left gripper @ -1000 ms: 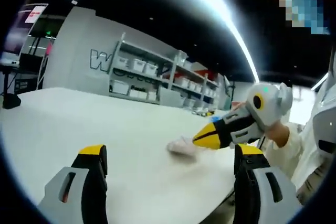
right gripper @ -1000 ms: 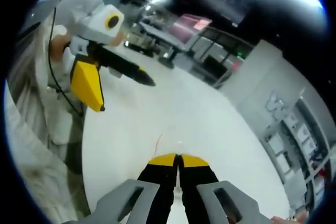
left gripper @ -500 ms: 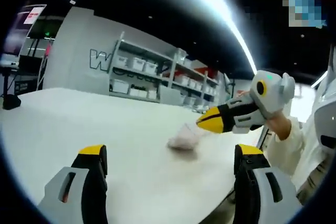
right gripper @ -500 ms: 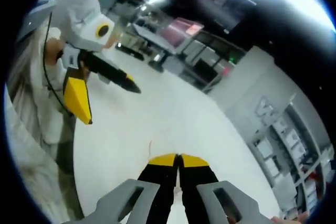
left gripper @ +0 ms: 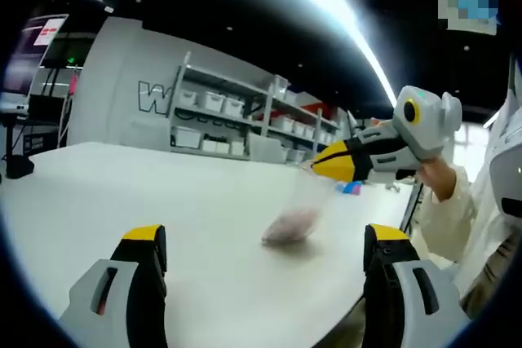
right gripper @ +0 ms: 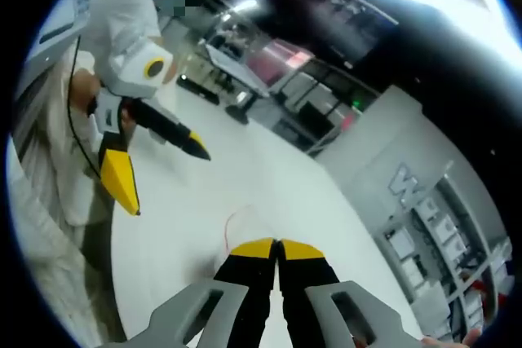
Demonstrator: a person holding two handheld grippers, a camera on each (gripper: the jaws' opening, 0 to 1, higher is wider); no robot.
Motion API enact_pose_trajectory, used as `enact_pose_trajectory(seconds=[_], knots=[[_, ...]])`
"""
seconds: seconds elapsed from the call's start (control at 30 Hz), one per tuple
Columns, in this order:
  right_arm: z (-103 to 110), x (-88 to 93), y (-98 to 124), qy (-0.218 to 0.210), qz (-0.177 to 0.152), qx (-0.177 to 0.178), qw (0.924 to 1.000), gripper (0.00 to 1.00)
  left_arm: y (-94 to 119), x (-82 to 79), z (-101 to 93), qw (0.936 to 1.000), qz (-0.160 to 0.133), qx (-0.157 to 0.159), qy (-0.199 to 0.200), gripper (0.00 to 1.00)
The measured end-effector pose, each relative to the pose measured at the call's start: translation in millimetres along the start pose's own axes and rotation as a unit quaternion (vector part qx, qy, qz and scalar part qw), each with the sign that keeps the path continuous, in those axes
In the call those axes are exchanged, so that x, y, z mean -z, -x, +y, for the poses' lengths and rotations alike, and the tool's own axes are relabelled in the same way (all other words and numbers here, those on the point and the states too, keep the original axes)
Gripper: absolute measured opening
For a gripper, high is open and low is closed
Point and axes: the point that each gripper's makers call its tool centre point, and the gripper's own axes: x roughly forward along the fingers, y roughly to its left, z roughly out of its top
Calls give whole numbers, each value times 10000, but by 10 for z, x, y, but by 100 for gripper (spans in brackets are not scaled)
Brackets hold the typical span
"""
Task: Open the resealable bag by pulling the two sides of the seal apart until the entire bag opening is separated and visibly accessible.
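Left gripper stands wide open, empty, over the table; the resealable bag hangs from the right gripper. Right gripper pinches the seal's edge shut-jawed; the left should grip the opposite lip squarely, then pull apart evenly.

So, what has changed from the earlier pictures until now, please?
The right gripper, shut on the resealable bag, has risen from near the table to well above it, drawing the clear bag's top edge up while the pinkish contents hang near the tabletop. In the right gripper view the bag's thin red edge now curves beside the closed jaws. The left gripper stayed open and idle.
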Motion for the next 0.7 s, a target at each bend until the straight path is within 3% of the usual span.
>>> enact_pose_trajectory(seconds=[0.7], knots=[[-269,-294,-60,696,-88,64,9975,0,8,-20,29,10000,-21,-37,-21,100]])
